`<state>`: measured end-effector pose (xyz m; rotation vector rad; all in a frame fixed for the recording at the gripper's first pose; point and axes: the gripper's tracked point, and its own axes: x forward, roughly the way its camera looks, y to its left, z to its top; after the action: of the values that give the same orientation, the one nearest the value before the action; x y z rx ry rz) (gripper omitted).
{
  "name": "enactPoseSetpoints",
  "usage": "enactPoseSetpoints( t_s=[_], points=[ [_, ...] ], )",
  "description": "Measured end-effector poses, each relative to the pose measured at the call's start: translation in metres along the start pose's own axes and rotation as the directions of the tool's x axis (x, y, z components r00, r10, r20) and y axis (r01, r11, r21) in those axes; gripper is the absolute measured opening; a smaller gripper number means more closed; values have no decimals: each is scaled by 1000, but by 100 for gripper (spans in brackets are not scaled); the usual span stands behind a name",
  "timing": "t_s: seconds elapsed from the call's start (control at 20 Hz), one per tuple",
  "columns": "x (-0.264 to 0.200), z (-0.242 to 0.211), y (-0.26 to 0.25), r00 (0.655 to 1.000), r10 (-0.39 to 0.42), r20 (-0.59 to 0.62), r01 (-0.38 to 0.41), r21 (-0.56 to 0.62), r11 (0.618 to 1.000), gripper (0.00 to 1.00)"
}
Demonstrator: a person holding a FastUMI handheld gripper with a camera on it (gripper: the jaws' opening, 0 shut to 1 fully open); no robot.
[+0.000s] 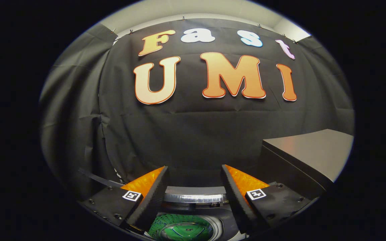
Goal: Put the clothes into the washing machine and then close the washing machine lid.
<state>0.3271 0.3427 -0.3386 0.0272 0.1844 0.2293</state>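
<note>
One open drum was all that showed of the washing machine (193,214), its round mouth lying directly below the gripper (194,187), with something green (183,229) down inside the tub; whether that was clothing already dropped in or a patterned part of the drum could not be told. Above the drum, the gripper's two fingers (152,194) stood wide apart with nothing between them, so no garment was being carried. Just beyond the drum's far rim a pale, curved band of metal (196,194) ran across, perhaps the edge of the raised lid or the machine's back panel; it was too partial to say which. To the right of the drum, and higher, a grey slab-like surface (310,150) jutted out, possibly the lid or a nearby table top. Judging from this, the likely remaining step was the lid, and the risk lay in approaching it blind: with the fingers pointing out over the drum, a push could land on the rim rather than the lid, slip off a smooth edge, or let the lid fall hard. Any cloth hanging over the drum's rim would keep the lid from seating.
</note>
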Motion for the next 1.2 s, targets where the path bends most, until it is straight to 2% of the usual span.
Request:
enactPoseSetpoints(
  t_s=[0.15, 0.25, 0.3, 0.4, 0.6, 0.95, 1.2],
  points=[
    [-4, -18, -2, 999, 7, -48, -8, -8, 1000, 98],
    [-15, -64, -19, 980, -44, -196, 39, -33, 999, 98],
    [-20, -84, -20, 970, -32, -240, 31, -7, 999, 100],
    [-24, -110, -24, 959, -26, -283, 39, 39, 998, 100],
    [-37, -122, -27, 952, -32, -305, 45, 37, 998, 100],
    [-50, -81, -18, 967, -2, -255, 10, 30, 1000, 100],
    [-86, 0, -14, 990, 38, -139, -40, -14, 999, 100]
  ],
)
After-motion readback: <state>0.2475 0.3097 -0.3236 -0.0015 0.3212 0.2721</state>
